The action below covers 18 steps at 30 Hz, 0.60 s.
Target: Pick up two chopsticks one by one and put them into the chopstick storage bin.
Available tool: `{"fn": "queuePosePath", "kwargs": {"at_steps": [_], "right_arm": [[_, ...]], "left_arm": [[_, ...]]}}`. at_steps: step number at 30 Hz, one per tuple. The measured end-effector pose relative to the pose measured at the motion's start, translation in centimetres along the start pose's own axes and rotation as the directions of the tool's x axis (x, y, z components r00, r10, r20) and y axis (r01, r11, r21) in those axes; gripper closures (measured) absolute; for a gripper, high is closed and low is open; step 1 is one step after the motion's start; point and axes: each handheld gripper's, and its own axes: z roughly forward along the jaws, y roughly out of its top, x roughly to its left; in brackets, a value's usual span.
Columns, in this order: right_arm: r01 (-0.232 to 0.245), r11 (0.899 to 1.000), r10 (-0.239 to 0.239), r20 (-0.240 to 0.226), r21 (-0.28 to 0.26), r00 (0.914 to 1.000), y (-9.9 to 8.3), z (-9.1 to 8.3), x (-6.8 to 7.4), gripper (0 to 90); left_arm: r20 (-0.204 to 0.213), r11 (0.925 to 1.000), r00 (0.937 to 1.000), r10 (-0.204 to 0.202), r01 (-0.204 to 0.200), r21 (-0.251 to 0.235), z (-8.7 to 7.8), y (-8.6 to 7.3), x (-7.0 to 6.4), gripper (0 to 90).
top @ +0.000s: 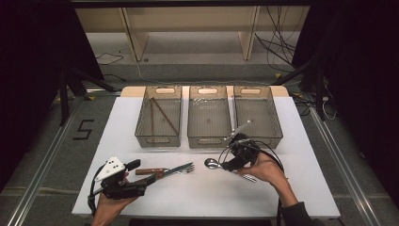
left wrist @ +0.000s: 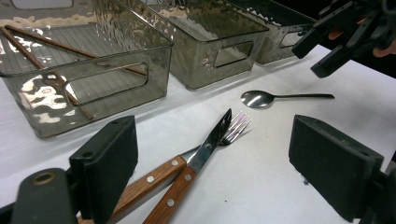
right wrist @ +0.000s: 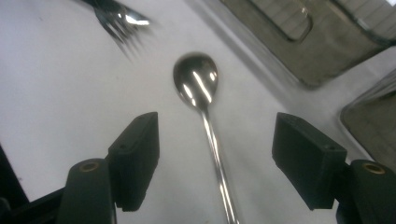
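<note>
White tabletop (top: 197, 193) bears a light, stiff, slippery spoon (right wrist: 198, 86), best pinched at its thin handle by the right gripper (right wrist: 215, 158), whose jaws are spread.

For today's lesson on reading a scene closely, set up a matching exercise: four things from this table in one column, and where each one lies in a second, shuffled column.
Things
1. chopsticks
2. spoon
3. knife
4. right gripper

Places
A. crossed over the fork
B. in the left bin
C. poised open over the spoon's handle
D. on the white table, in front of the middle bin

Pairs: 1-B, 2-D, 3-A, 4-C
</note>
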Motion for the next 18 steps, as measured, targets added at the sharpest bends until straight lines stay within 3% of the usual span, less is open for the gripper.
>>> {"fn": "queuePosePath", "kwargs": {"at_steps": [9,18], "right_arm": [[0.024,0.995,-0.025,0.015,0.099,0.9996,-0.2,1.7,0.0,27.8],[0.045,0.983,-0.050,0.025,0.175,0.9985,-0.3,2.9,0.1,42.0]], "left_arm": [[0.002,1.0000,1.0000,0.002,-0.002,0.003,0.1,0.0,0.0,15.3],[0.002,1.0000,1.0000,0.005,-0.005,0.005,0.1,0.0,0.0,15.3]]}}
